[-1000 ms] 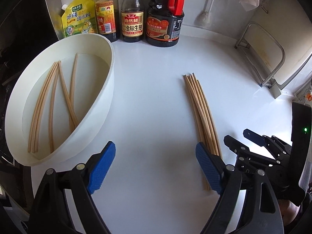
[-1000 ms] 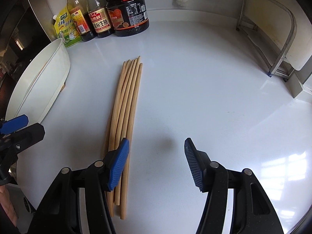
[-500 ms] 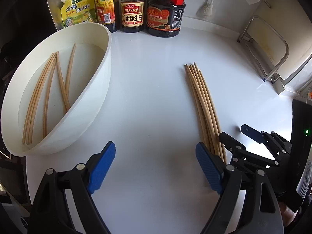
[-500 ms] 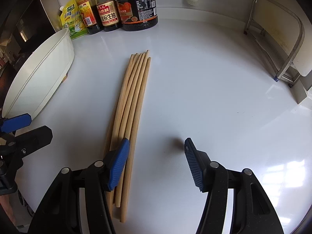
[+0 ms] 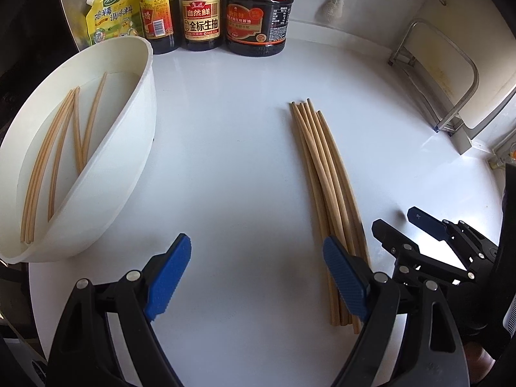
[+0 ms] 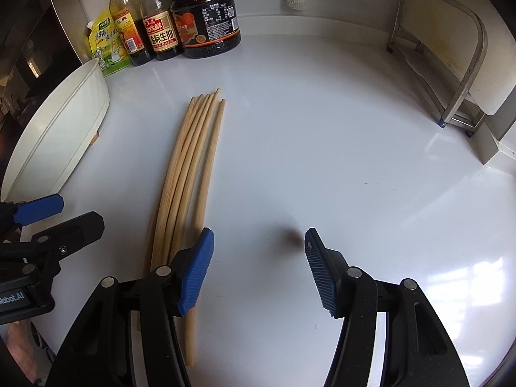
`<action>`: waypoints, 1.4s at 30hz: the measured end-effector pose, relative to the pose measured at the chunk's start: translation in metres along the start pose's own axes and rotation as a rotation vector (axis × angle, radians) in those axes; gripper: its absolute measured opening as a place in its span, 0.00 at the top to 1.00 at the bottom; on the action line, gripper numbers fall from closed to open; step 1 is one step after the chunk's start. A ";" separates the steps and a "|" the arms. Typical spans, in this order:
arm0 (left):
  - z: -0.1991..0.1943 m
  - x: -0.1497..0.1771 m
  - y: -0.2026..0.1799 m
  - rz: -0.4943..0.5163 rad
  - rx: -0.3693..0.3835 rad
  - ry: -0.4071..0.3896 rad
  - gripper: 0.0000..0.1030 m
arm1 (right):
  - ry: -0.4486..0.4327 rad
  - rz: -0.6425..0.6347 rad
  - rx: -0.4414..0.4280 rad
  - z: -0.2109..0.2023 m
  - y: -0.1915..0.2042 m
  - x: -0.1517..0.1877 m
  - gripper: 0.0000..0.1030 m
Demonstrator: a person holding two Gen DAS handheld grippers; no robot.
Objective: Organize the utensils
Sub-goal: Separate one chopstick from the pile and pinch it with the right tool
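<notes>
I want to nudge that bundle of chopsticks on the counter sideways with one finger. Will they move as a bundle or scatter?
The chopsticks look round, and lie loose and unbound on a glossy countertop, so they would probably roll and slide apart. They look thin and stiff, so probably light and unbending. Their tips already fan slightly, so pinching all at once may drop some.

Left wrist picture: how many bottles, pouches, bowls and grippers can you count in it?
Bottles: 3
Yellow pouch: 1
White bowl: 1
Grippers: 2, the left gripper and the right gripper
Total: 7
</notes>
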State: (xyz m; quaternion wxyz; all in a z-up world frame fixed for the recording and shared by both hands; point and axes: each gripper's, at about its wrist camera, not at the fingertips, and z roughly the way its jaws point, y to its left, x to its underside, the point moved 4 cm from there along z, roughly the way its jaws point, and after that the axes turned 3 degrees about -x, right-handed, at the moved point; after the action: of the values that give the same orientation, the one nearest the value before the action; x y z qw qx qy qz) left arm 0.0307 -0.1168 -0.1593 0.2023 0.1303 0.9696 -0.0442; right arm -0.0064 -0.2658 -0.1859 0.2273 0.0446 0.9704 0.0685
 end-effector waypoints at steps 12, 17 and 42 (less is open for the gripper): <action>0.003 -0.004 0.009 -0.026 -0.019 -0.001 0.20 | 0.012 -0.052 -0.001 0.008 0.019 0.001 0.45; 0.007 -0.002 0.004 -0.012 -0.019 0.011 0.20 | 0.005 -0.076 0.016 0.009 0.020 0.003 0.45; 0.039 -0.001 -0.023 0.034 -0.050 0.019 0.19 | -0.035 -0.023 0.041 0.001 -0.020 0.000 0.45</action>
State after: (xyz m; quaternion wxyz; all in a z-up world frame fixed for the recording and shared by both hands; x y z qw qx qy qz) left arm 0.0403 -0.1445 -0.1934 0.1971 0.1419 0.9699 -0.0152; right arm -0.0069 -0.2856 -0.1896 0.2443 0.0393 0.9679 0.0450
